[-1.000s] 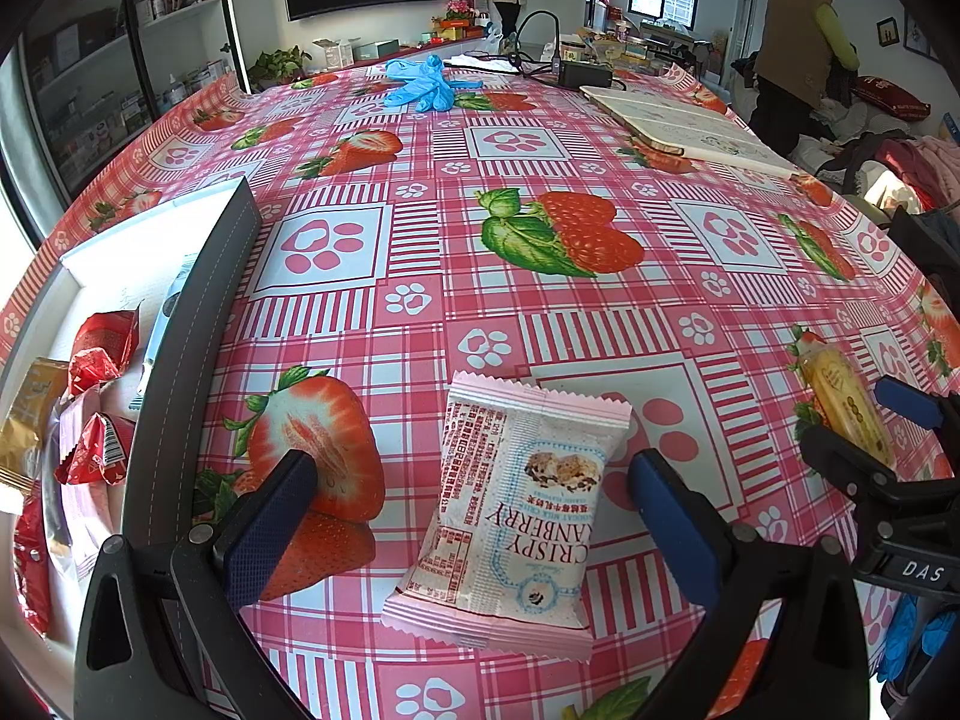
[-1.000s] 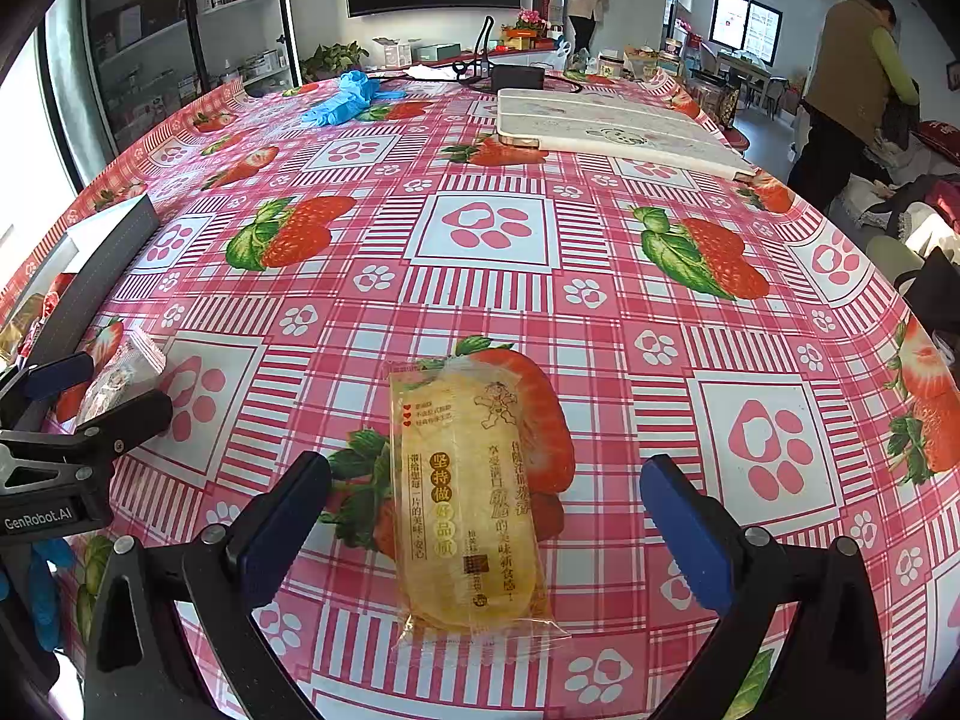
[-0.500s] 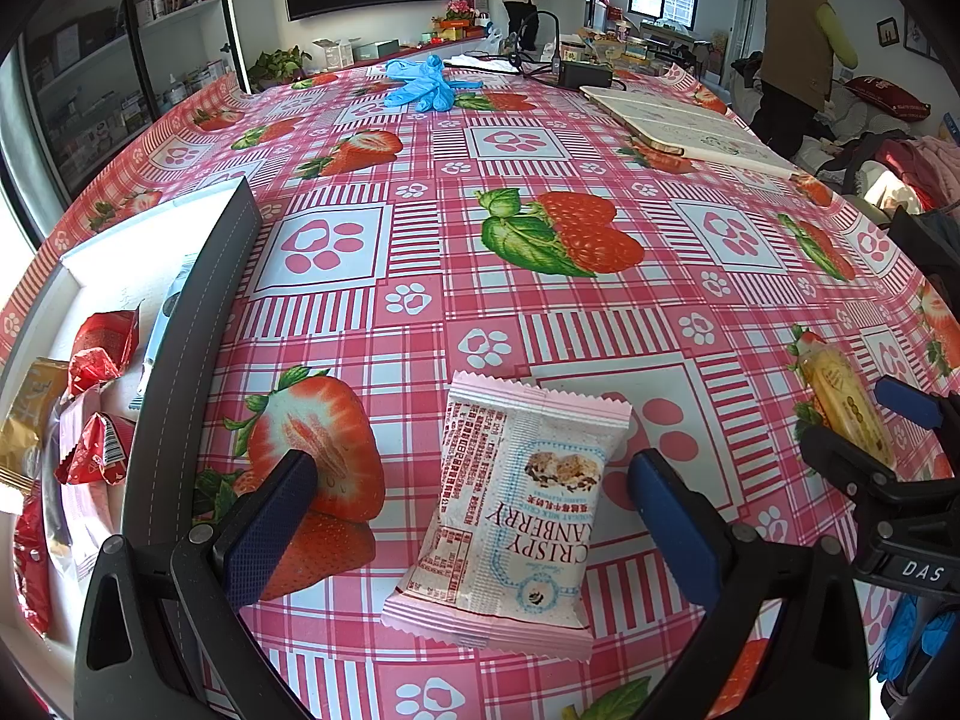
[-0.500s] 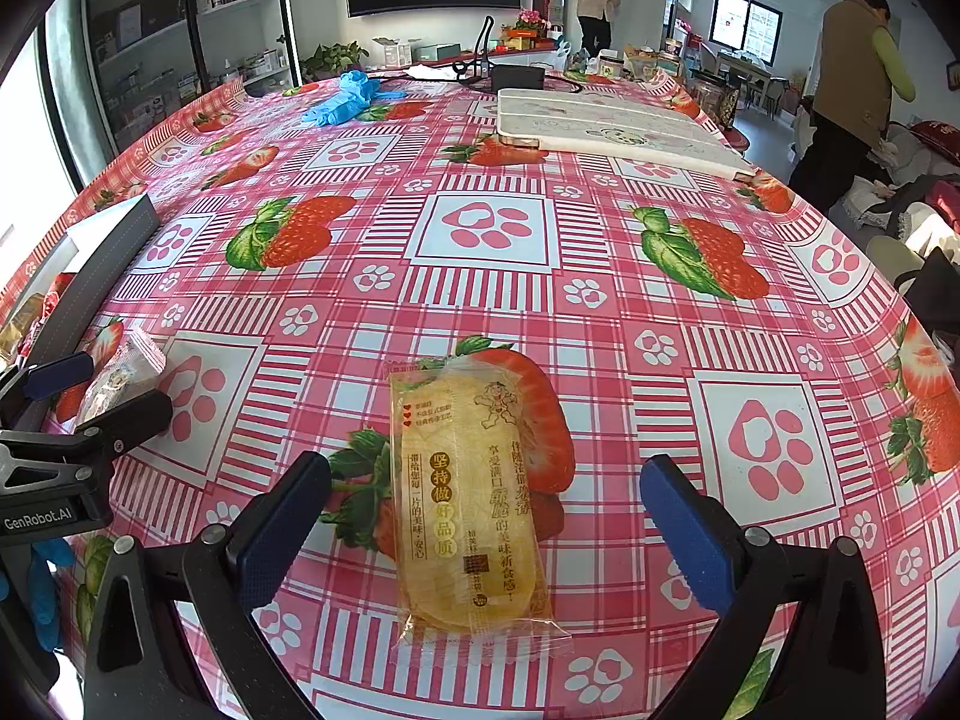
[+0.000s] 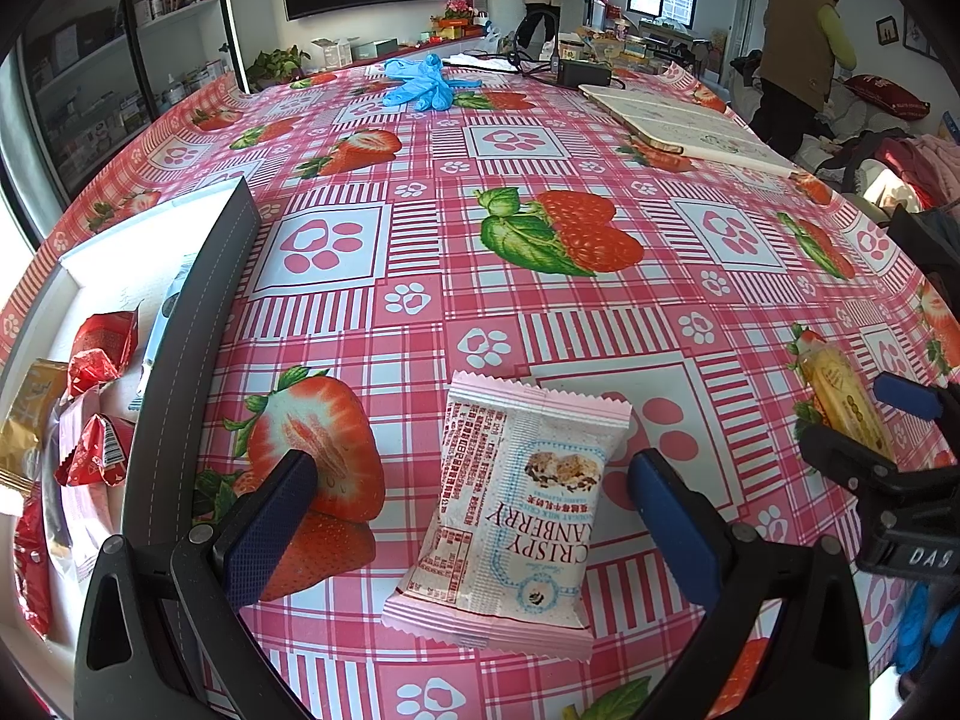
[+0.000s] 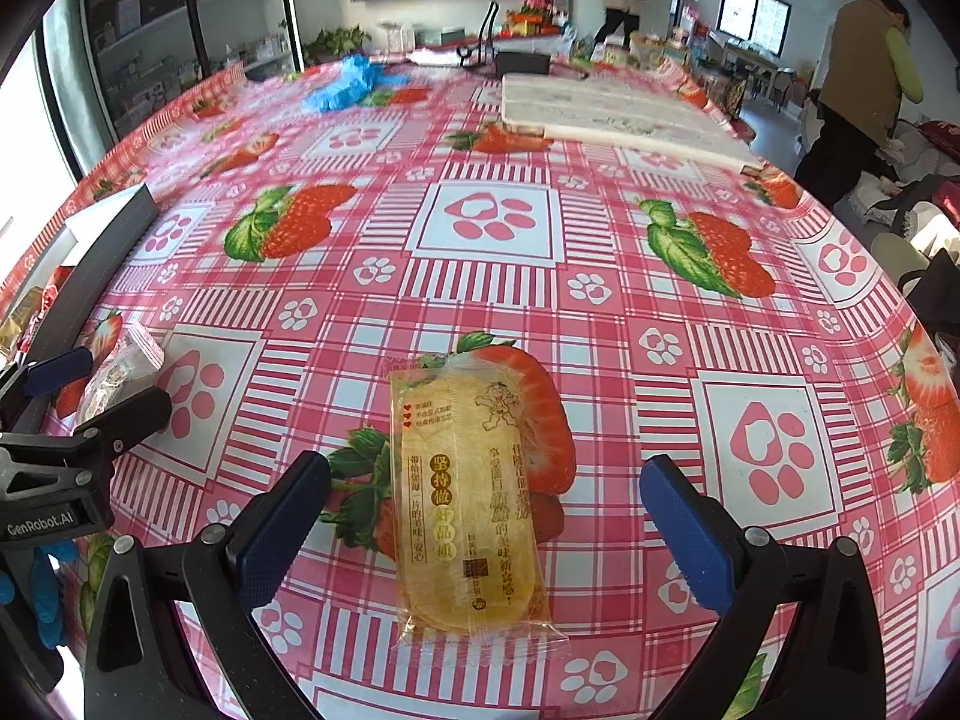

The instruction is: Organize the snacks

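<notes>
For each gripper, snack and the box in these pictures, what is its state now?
Left gripper: open, around the cranberry packet.
Right gripper: open, around the yellow packet.
Cranberry packet: sealed, flat on table.
Yellow packet: sealed, flat on table.
Box: open, holding snacks.

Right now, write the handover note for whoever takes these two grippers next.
Left gripper: open, empty, straddling the pink cranberry crisp packet flat on the tablecloth.
Right gripper: open, empty, straddling the yellow cracker packet, also flat.
Done: several wrapped snacks lie in the white box at the left edge.
Left: grasp both packets and move them into the box.
</notes>
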The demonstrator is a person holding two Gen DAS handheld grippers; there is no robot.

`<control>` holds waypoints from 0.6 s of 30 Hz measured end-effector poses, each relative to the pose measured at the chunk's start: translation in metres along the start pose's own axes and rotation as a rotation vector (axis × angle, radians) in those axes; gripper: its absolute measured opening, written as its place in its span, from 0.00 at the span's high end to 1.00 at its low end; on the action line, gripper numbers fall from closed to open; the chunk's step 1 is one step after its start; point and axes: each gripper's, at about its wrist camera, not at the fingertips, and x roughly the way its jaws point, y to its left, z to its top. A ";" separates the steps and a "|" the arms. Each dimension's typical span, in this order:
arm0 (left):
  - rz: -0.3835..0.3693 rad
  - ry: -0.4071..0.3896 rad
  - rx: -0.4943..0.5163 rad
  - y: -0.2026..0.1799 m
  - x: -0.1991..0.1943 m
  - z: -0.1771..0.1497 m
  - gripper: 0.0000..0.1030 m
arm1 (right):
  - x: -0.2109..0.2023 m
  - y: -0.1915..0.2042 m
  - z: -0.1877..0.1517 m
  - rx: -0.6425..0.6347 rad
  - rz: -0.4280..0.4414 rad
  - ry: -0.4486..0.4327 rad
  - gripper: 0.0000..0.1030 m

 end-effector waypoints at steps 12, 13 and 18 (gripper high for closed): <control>0.016 0.055 -0.012 -0.003 0.000 0.003 0.00 | 0.014 -0.001 0.024 -0.042 0.026 0.188 0.00; 0.015 0.062 -0.012 -0.004 0.000 0.003 0.00 | 0.014 -0.001 0.025 -0.040 0.024 0.195 0.00; 0.003 0.100 0.004 -0.011 -0.005 0.001 0.07 | 0.014 0.001 0.030 -0.041 0.023 0.218 0.11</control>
